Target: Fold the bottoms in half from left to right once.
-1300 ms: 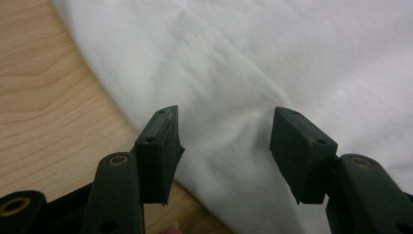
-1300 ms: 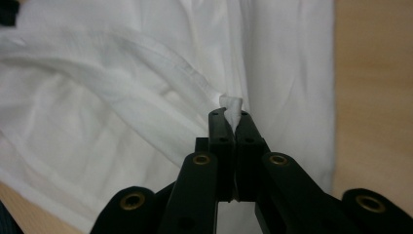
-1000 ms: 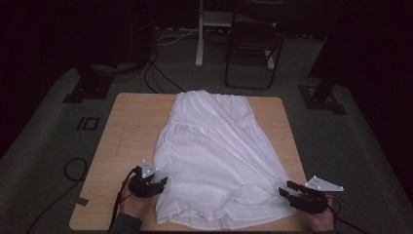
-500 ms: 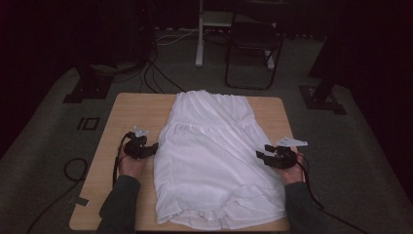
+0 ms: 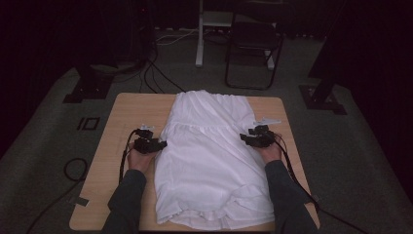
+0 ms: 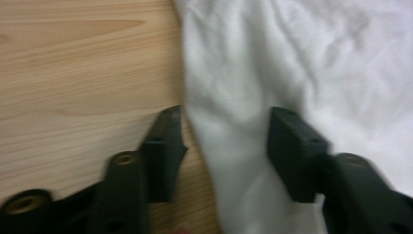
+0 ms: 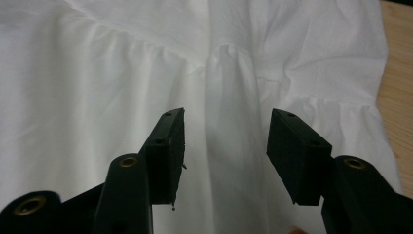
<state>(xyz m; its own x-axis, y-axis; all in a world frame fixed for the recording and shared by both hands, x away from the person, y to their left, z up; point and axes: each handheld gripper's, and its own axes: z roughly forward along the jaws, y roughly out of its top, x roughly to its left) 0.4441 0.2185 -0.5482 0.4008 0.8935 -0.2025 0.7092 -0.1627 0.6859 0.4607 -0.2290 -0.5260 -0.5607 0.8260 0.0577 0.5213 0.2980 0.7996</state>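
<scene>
Dark carpet and cables ring a pale wooden bench (image 5: pixel 122 117), where the left tongs (image 5: pixel 155 144) sit at the left edge of a white dress (image 5: pixel 209 161), jaws apart and lately narrowing, with a ridge of cloth (image 6: pixel 229 126) between them but not yet pinched; the right tongs (image 5: pixel 247 139) stand spread over the gathered seam (image 7: pixel 219 53) at the opposite edge, touching nothing firmly; both seem placed level with each other at the waist, probably to lift or fold the two sides together; the dress lies flat along the bench's middle, hem towards the person; no label or writing can be read; beyond stands a black chair (image 5: pixel 253 44).
</scene>
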